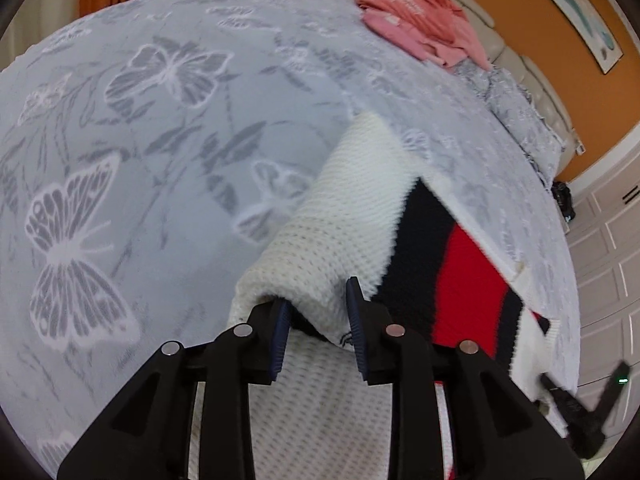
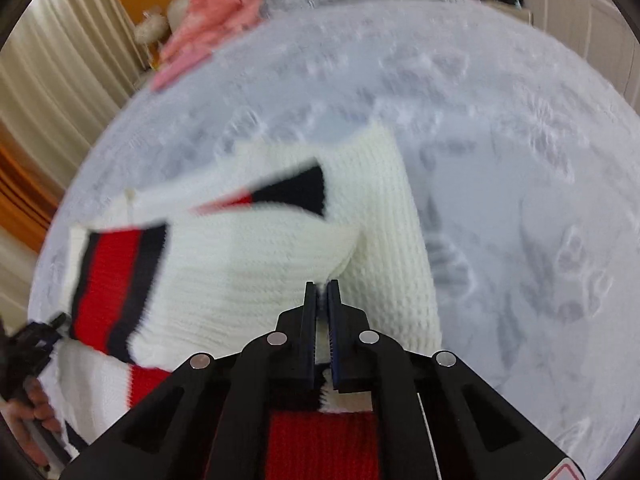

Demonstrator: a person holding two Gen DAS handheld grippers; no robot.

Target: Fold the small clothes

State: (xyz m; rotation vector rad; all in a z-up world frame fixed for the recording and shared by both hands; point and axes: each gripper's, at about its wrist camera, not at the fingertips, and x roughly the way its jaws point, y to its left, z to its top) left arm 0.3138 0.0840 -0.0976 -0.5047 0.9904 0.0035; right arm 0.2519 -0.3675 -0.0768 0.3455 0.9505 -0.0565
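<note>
1. Two tools hold one garment: the white knit sweater (image 1: 344, 216) with red and navy stripes, which lies on the butterfly-print bedspread (image 1: 160, 140), its lower part folded over the rest.

2. Your left tool (image 1: 318, 320) has its fingers part-way apart with a thick roll of the sweater's white knit bunched between them. The pads (image 1: 354, 312) look to be bearing on the cloth, so read this as a pinch on a bulky fold.

3. Your right tool (image 2: 321, 300) has its fingers pressed nearly together on a thin edge of the sweater (image 2: 280, 264), near the fold's middle.

4. Judged step: carrying a fold across the sweater. Both views are blurred, so exact edge positions cannot be read.

5. To do it well, move both tools level and together so the carried edge stays straight, and keep the knit lightly taut between them. Aim for the far edge of the sweater and lower before you release.

6. Risk: the left tool's bulky bite may slip or drag lower layers along.

7. Beyond the sweater, a pink garment (image 1: 420, 20) lies at the head of the bed, well apart.
</note>
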